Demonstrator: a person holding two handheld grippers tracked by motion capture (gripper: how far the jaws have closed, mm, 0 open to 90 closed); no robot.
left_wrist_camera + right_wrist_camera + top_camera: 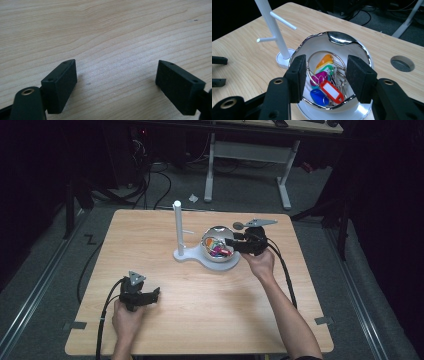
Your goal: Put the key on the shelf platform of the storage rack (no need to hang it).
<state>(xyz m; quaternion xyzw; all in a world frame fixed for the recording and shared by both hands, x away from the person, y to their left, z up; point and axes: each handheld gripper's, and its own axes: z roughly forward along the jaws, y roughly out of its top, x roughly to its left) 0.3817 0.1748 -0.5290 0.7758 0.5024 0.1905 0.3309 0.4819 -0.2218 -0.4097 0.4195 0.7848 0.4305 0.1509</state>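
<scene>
Pale wood-grain tabletop (112, 32) under the left gripper (116, 80), jaws wide, empty, resting near the front edge | right gripper (325, 75) jaws wide, poised over the shiny chrome bowl (362, 50) | step: likely reaching for the ring of coloured key tags (325, 77) inside | next: dip, pinch the ring, lift toward the white pegged stand (272, 25) beyond.

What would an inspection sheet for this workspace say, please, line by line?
Surface: wooden table, bare at the left gripper.
Job's things: shiny bowl holding a ring of coloured key tags; white peg stand upright beside the bowl.
Clutter: nothing seen.
Grippers: left gripper open over bare wood; right gripper open above the bowl, tags between its jaws.
Cables: one black cable trails from each gripper.
Surroundings: dark room, desk frame, floor cables behind.
</scene>
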